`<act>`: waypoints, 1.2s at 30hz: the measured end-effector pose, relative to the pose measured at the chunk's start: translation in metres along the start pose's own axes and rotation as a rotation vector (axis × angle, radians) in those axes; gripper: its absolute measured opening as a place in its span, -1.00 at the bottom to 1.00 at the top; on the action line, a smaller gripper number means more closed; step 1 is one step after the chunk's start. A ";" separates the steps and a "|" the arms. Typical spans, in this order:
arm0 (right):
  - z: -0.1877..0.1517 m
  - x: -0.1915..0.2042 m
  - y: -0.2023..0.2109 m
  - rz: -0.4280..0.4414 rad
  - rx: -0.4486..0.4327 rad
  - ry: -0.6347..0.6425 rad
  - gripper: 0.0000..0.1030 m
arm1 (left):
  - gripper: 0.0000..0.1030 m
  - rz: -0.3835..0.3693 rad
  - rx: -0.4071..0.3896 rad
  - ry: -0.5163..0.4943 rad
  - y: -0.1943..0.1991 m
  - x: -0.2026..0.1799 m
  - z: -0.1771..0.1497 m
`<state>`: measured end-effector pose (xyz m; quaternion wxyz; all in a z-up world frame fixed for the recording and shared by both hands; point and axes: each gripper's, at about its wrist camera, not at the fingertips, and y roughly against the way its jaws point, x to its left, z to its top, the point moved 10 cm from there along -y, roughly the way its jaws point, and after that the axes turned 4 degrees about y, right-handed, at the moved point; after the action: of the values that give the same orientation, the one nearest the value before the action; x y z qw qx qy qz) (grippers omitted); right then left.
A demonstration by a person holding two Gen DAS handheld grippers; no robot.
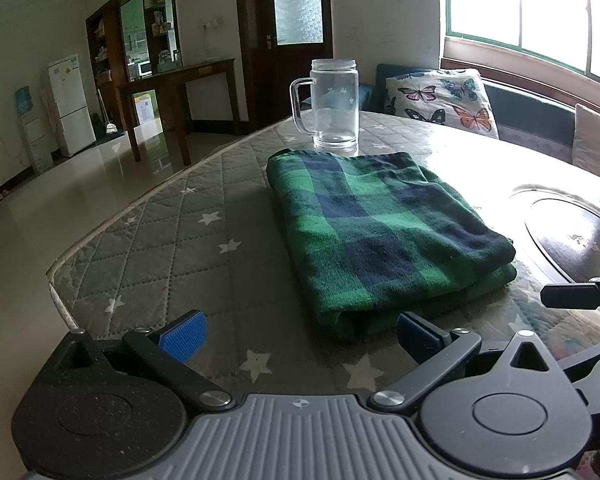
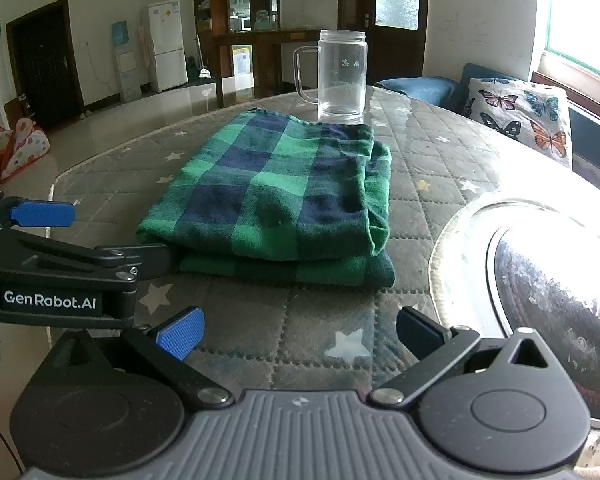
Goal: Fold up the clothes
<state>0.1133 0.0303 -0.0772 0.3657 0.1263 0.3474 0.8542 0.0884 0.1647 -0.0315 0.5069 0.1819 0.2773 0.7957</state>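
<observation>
Green-and-navy plaid cloth (image 1: 384, 236) lies folded in a thick rectangle on the quilted, star-printed tabletop (image 1: 172, 248), near the middle. A clear glass mug (image 1: 334, 106) stands at its far edge, touching or just beside it; you cannot tell which.

Your left gripper (image 1: 300, 332) hangs just short of the cloth's near corner, jaws spread wide, nothing between them. In the right wrist view one of its fingers reaches the cloth's near-left corner and may be touching the lower layer; contact is not clear. Your right gripper (image 2: 300, 328) sits back from the near edge, also spread wide and empty.

Handling, as judged: woven flannel-like fabric, soft and light, no stiffness of its own. It will drape and sag from wherever you pinch it. The weave looks matte and should grip well against the ribbed blue pads (image 2: 180, 332). At least two layers show at the near edge, and the upper one overhangs loosely on the right side (image 2: 380, 200).

Where to take hold: if another fold is wanted, pinch the two near corners through the whole stack, one gripper each, so the layers do not shear apart. Come in low and flat to get a finger beneath the bottom layer. The quilted cover may drag on the cloth.

Watch the mug. It is fragile, and a tug toward it or a fold thrown over that edge could tip it. The shiny round plate (image 2: 540, 280) lies to the right, apart from the cloth.
</observation>
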 end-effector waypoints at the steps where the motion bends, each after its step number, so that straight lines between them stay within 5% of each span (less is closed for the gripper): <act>1: 0.000 -0.001 -0.001 -0.002 0.000 -0.001 1.00 | 1.00 0.004 -0.001 -0.003 -0.001 0.000 0.000; 36: 0.008 -0.003 -0.013 -0.011 0.005 -0.004 1.00 | 1.00 0.016 -0.003 0.011 -0.012 0.014 0.004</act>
<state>0.1263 0.0390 -0.0801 0.3707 0.1268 0.3495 0.8511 0.0930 0.1824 -0.0356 0.4992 0.1789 0.2775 0.8011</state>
